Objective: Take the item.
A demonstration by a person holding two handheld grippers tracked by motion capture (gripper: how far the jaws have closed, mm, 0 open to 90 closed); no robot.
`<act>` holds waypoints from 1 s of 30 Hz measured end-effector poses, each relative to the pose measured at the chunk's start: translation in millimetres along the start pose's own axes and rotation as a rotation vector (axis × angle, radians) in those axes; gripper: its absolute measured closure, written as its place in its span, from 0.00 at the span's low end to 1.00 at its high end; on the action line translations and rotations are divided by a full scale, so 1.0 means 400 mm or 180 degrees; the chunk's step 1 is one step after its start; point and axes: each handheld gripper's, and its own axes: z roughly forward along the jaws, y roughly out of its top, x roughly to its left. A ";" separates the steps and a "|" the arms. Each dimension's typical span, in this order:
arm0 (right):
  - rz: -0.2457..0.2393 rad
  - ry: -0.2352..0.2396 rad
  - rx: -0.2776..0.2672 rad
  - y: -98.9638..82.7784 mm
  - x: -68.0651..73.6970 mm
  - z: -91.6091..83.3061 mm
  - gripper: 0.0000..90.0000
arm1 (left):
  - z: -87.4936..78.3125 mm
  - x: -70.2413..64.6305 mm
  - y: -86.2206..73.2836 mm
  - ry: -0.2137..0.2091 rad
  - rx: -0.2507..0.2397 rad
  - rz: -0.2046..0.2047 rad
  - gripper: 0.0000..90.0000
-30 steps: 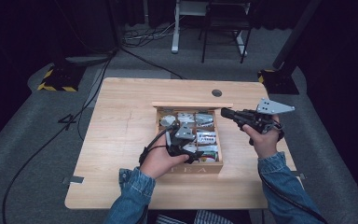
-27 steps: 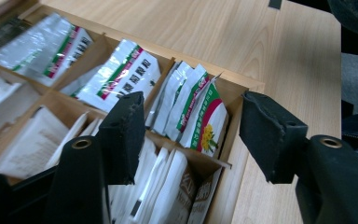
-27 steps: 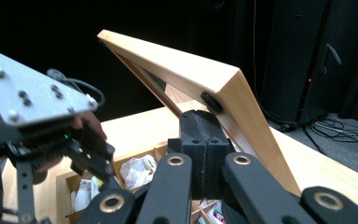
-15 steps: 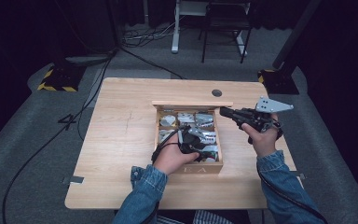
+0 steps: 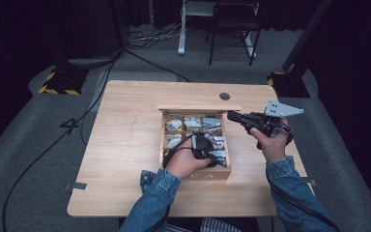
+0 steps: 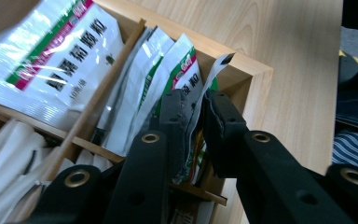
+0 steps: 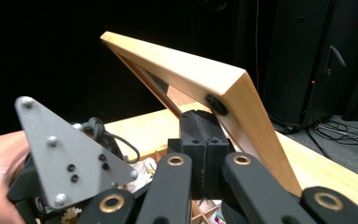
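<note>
My left gripper (image 6: 193,122), jaws just closing, pinches a white sachet (image 6: 196,100) in the wooden box's (image 6: 256,86) corner compartment. My right gripper (image 7: 204,140), clenched, rests against the raised lid (image 7: 191,77).

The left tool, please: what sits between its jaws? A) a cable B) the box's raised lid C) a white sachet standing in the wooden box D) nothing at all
C: in the left gripper view the left tool has just been closing, its pads on a white sachet in the corner compartment of the wooden box.
</note>
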 end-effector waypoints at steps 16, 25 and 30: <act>0.0029 0.0024 -0.0016 0.000 -0.001 0.001 1.00 | 0.000 -0.005 -0.003 -0.0079 -0.0097 0.0058 0.99; 0.0026 0.0031 -0.0021 0.000 -0.002 0.001 1.00 | -0.055 -0.017 0.011 -0.0025 -0.0403 0.0156 0.99; 0.0037 0.0034 -0.0033 -0.001 -0.003 0.001 1.00 | -0.082 -0.019 0.018 -0.0034 -0.0535 0.0178 0.99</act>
